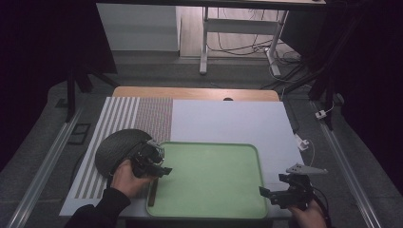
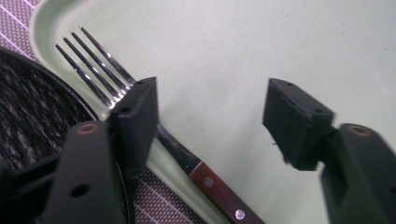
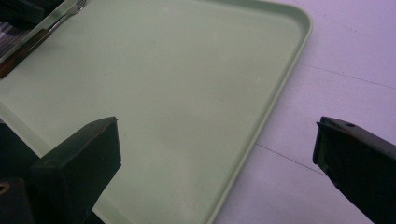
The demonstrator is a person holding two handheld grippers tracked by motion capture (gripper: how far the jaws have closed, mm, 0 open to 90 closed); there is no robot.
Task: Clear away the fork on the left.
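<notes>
- Left gripper (image 2: pixel 210 116) hung over the fork (image 2: pixel 140 116) (lying across the green tray's (image 2: pixel 280 37) edge), jaws wide apart, holding nothing
- Right gripper (image 3: pixel 215 154) gaped empty at the tray's corner

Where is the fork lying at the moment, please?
The fork lies along the left edge of the green tray, beside the dark plate, just under the open left gripper.

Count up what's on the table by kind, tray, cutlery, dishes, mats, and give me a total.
Green tray: 1
Fork with a wooden handle: 1
Dark round plate: 1
Striped placemat: 1
Total: 4
</notes>
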